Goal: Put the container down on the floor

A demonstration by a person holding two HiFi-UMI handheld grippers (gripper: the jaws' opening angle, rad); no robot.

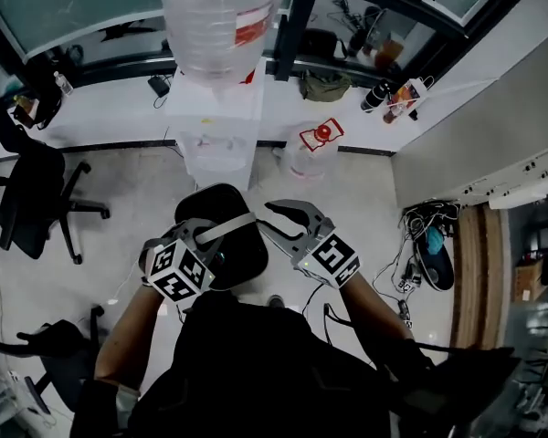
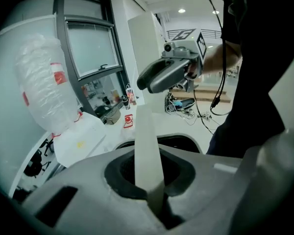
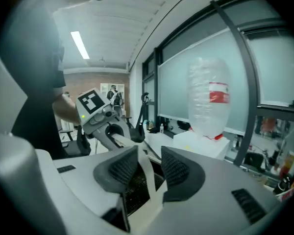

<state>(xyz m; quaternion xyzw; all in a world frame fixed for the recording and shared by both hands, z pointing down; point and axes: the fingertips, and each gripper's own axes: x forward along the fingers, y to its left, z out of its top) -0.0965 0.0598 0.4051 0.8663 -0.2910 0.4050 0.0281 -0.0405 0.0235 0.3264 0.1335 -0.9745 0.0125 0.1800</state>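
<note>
I am holding the white strap (image 2: 147,151) of the round black container (image 1: 237,261): left claw (image 2: 156,199) clamping, right claw (image 3: 148,174) parted; lowering next.

Honestly, we can't read a single word here. The big upturned water bottle (image 1: 210,12) on the dispenser (image 1: 215,149) has a red label (image 1: 253,27) with pale print, way too blurry for us. The smaller jug (image 1: 307,161) on the floor (image 1: 119,199), just beside the dispenser, carries a red-and-white tag (image 1: 321,134), and we can't make out its print either. The left marker cube (image 1: 177,272) and the right marker cube (image 1: 336,259) show only black-and-white square patterns, no letters or digits. The posters (image 3: 108,89) on the far wall are too small for us.
</note>
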